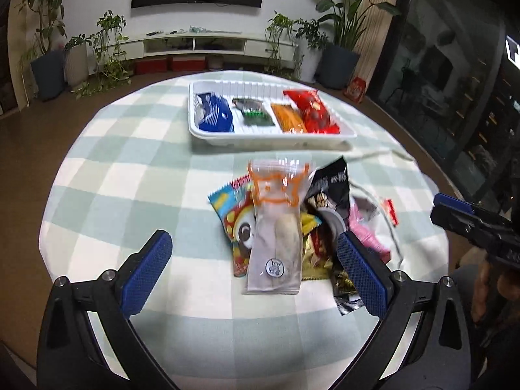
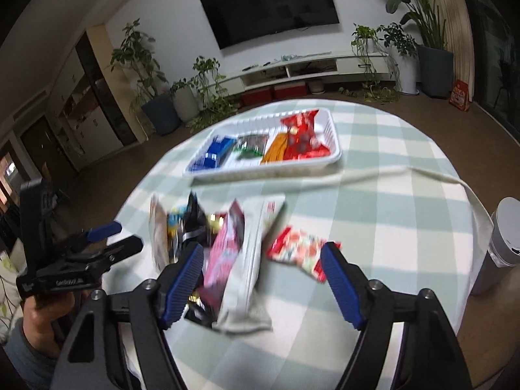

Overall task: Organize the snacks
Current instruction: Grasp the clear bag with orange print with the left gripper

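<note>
A white tray (image 1: 344,136) at the far side of the round table holds a blue packet (image 1: 214,115), a green packet (image 1: 255,113), an orange packet (image 1: 287,117) and a red packet (image 1: 312,110). A pile of loose snacks lies nearer, topped by a clear packet with orange print (image 1: 276,227). My left gripper (image 1: 253,269) is open and empty, its fingers either side of that packet. My right gripper (image 2: 263,279) is open and empty above a grey-white packet (image 2: 250,260) and a pink packet (image 2: 224,253). A red-and-white packet (image 2: 299,250) lies beside them.
The table wears a green-and-white checked cloth (image 1: 130,169). A white cord (image 2: 390,175) runs across it. A grey cylinder (image 2: 503,237) stands at the right table edge. The left gripper shows in the right wrist view (image 2: 107,237), the right gripper in the left wrist view (image 1: 461,214).
</note>
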